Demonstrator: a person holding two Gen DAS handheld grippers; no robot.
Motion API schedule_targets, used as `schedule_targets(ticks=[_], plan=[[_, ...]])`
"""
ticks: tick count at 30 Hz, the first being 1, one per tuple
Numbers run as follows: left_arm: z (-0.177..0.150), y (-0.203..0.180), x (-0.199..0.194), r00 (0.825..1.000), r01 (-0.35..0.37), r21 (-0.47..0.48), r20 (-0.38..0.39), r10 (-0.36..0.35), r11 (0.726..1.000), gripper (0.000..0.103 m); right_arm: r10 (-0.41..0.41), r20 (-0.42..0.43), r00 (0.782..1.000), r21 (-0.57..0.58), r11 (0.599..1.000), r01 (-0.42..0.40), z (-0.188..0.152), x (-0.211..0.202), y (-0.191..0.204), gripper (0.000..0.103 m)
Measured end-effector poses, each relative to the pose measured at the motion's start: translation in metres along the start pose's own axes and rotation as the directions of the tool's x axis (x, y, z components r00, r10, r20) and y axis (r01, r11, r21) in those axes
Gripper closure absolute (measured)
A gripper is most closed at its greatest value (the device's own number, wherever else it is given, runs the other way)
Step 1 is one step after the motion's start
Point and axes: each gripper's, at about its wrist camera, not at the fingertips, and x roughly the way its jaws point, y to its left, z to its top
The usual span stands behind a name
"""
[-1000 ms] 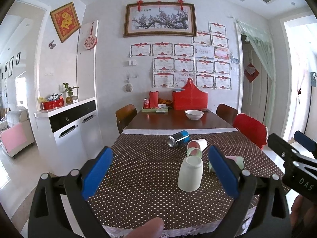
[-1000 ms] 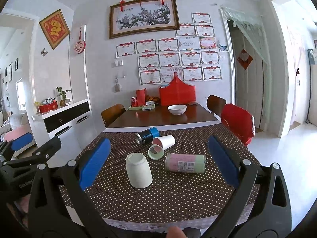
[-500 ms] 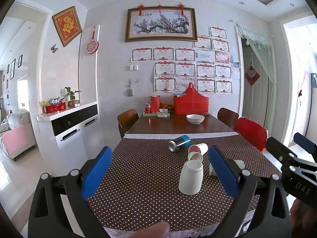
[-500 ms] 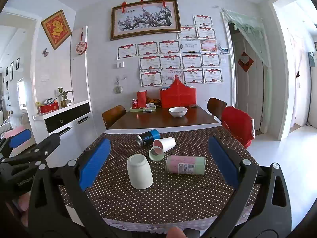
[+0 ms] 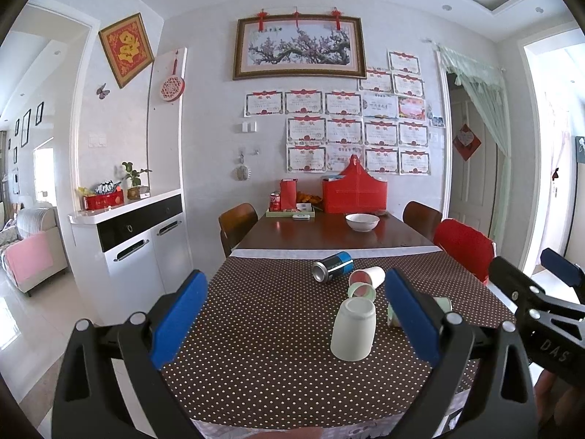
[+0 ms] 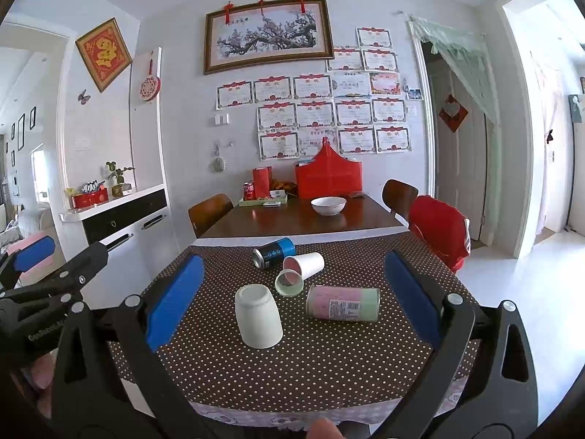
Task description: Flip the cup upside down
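A white ceramic cup (image 5: 353,329) stands upside down, base up, on the brown dotted tablecloth (image 5: 263,329); it also shows in the right wrist view (image 6: 259,315). My left gripper (image 5: 292,318) is open and empty, held back from the table's near edge, with the cup between its blue pads but farther away. My right gripper (image 6: 289,300) is open and empty too, also short of the table, cup left of centre between its pads. Each gripper shows at the edge of the other's view.
Behind the cup lie a blue can (image 6: 273,252), a white paper cup (image 6: 304,265), a small green-rimmed cup (image 6: 289,282) and a pink-green canister (image 6: 343,303), all on their sides. Farther back are a white bowl (image 6: 328,205), red boxes and chairs. A white cabinet (image 5: 135,241) stands left.
Both views have shifted slightly, drawn back and up a little from the table. The cup stays upside down in place. Both grippers remain open.
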Motion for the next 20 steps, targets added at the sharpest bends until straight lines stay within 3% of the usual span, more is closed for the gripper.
schedule_targets(ticks=[20], plan=[[0.0054, 0.0069, -0.0032, 1.000, -0.015, -0.010, 0.002, 0.015, 1.000, 0.007, 0.003, -0.018, 1.000, -0.001, 1.000, -0.003, -0.0072, 0.0052, 0.0010, 0.006]])
